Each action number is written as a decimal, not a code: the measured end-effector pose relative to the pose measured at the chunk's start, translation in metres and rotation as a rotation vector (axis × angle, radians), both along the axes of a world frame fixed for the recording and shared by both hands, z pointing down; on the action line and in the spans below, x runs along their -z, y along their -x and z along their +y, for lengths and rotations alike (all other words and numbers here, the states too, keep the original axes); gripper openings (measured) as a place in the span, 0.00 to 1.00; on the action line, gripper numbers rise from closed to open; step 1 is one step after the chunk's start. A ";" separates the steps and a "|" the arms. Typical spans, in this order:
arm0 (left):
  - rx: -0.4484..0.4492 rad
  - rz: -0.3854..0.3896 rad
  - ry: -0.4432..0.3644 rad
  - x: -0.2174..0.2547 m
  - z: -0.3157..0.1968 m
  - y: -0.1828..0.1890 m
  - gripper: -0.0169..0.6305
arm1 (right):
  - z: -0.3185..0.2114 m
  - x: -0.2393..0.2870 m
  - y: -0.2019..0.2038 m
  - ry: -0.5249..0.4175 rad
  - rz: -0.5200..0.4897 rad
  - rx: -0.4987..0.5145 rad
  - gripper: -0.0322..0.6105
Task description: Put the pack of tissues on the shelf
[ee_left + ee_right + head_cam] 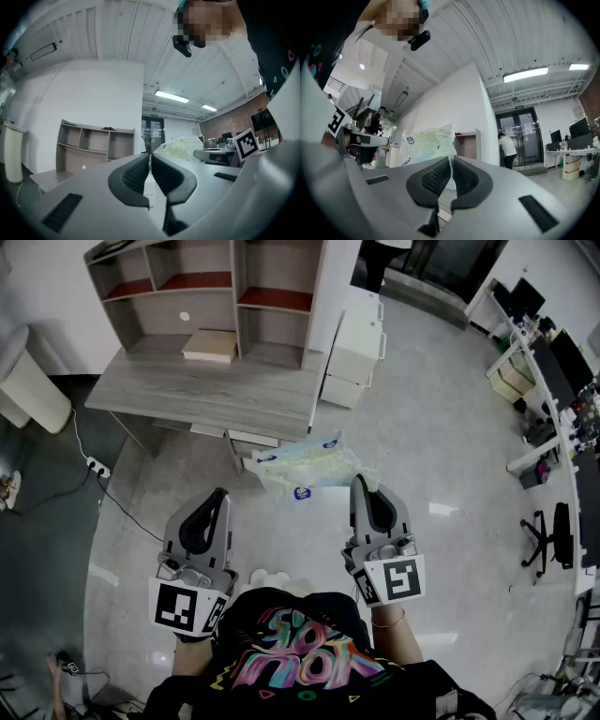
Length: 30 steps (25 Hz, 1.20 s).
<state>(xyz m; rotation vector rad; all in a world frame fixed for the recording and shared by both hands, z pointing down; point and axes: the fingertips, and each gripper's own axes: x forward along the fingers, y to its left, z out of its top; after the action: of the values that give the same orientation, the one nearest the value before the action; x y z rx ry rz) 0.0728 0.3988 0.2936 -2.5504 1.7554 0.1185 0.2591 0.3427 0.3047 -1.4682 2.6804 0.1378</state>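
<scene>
Pale tissue pack [305, 463] edge pinched in right gripper [360, 484]; left gripper [221, 494] closed, holding nothing

Tissue pack [305, 465] pale w/ blue marks; shelf [211, 313] grey, red boards.

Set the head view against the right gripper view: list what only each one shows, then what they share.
Only the head view: the grey desk, the flat box on it and the white drawer cabinet, all seen from above.
Only the right gripper view: a person in a white shirt at the glass doors, a ceiling light, and the right gripper with its jaws shut on the edge of the pack of tissues.
Both: the pack of tissues in the right gripper, and the shelf unit beyond it.
</scene>
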 end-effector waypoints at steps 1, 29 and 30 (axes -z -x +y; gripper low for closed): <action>0.000 -0.005 0.000 -0.001 0.001 -0.004 0.08 | 0.002 -0.003 -0.004 0.005 0.001 0.001 0.08; 0.055 -0.019 0.023 -0.010 -0.056 0.005 0.08 | -0.064 -0.026 0.003 0.067 -0.039 0.056 0.08; 0.054 -0.018 0.026 -0.013 -0.066 0.011 0.08 | -0.074 -0.027 0.010 0.067 -0.037 0.057 0.08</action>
<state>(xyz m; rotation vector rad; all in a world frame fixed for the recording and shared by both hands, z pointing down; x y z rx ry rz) 0.0618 0.3333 0.3063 -2.5111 1.8288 0.0707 0.2496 0.2688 0.3313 -1.3956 2.7192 0.0178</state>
